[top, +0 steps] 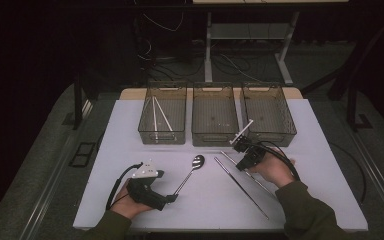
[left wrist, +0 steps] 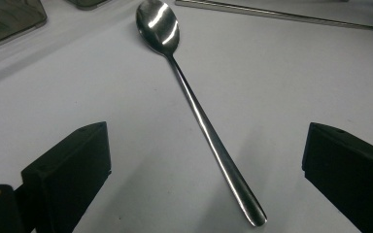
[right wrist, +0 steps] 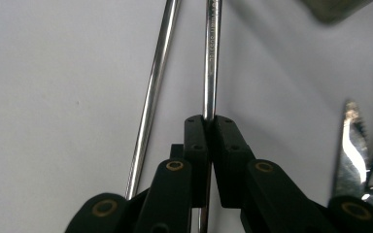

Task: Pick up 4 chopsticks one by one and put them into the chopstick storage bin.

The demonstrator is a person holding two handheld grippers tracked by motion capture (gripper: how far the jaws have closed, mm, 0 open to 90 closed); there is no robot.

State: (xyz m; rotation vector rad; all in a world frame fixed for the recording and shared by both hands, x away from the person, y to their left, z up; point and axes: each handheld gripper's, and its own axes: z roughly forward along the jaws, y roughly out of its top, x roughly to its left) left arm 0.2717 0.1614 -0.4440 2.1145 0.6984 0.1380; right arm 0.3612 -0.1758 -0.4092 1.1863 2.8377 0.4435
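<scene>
The jaws of the right gripper (right wrist: 209, 127) are found closed tight on one metal chopstick (right wrist: 212, 53), which is pinched between the pads and runs straight ahead of them over the white desk (right wrist: 53, 73). A second chopstick (right wrist: 153, 92) lies just beside it, free of the jaws and apart from the held one. In the high view the right gripper (top: 241, 148) is seen near the right middle of the desk, just in front of the bins, with the two chopsticks slanting back from it toward the near edge; whether the held one is wholly lifted cannot be told. The edges of a knife and fork (right wrist: 364, 145) are glimpsed at the right of the right gripper view. The jaws of the left gripper (left wrist: 206, 170) stand wide open with nothing held; a long-handled steel spoon (left wrist: 194, 107) lies flat on the desk between them, handle end nearest, untouched by either pad. In the high view the left gripper (top: 172, 198) rests near the left front edge, with the spoon (top: 190, 172) pointing toward the bins. Three clear bins are lined along the far edge: the left bin (top: 163, 134) already holds a few white sticks, the middle bin (top: 214, 137) and the right bin (top: 269, 136) appear nearly bare. Sorting is judged to be at an early stage: one chopstick is gripped but not delivered, while its mate, the spoon and the remaining cutlery are left to be placed.
</scene>
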